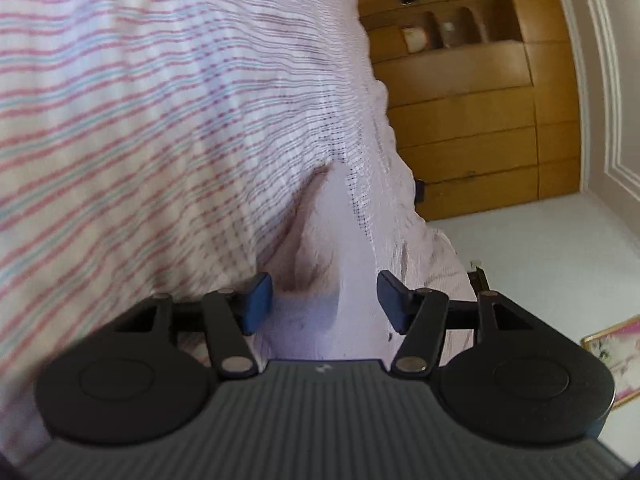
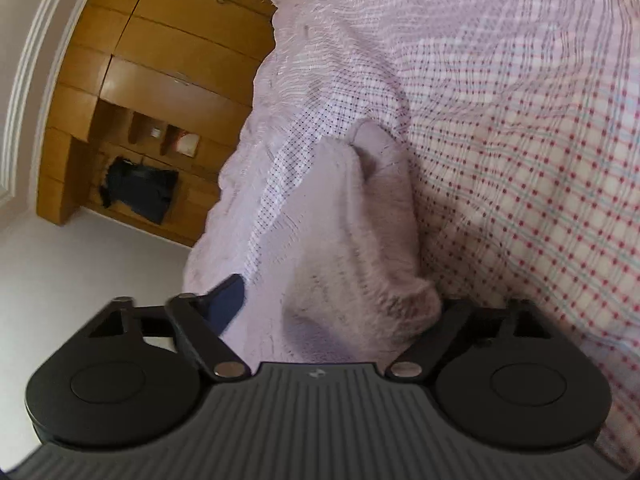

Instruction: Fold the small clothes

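Pale lilac garment (image 1: 320, 240) lay straight ahead between both grippers' jaws, long axis running away from them over checked bedding (image 1: 140, 120). Left gripper (image 1: 325, 302) stood released around it; right gripper (image 2: 340, 300) grip couldn't be told, one finger hidden under cloth.

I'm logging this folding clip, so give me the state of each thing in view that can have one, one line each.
Left claw: open, pads apart, pale cloth between them but not pinched.
Right claw: one pad hidden by cloth, grip cannot be told.
Pale lilac garment: bunched, not yet folded flat.
Checked bedsheet: spread out, rumpled.
Wooden wardrobe: doors shut, open shelves beside them.
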